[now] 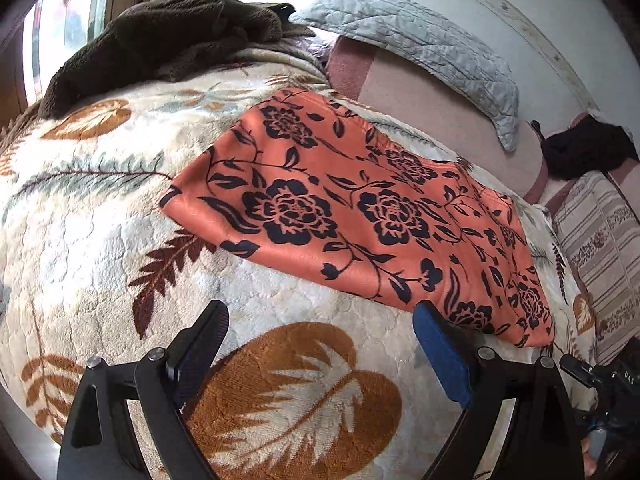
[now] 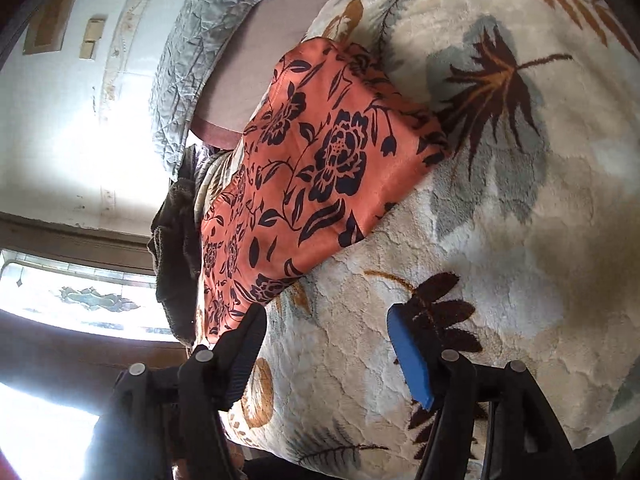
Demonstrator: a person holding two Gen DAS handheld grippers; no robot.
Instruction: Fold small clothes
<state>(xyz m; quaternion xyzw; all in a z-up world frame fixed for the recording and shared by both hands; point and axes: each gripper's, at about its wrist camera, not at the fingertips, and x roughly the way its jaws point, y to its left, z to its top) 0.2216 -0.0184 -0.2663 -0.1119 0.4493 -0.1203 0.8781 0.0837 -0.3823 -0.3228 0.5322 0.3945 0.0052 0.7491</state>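
Observation:
An orange garment with a black flower print lies flat and folded on a cream leaf-patterned blanket. It also shows in the right wrist view. My left gripper is open and empty, just short of the garment's near edge; its right finger sits by the near right corner. My right gripper is open and empty over the blanket, with its left finger next to the garment's near corner.
A dark brown fleece is heaped at the far left of the bed. A grey quilted pillow lies on a pink sheet by the white wall. A black item and a striped cloth are at right. A window is beyond the bed.

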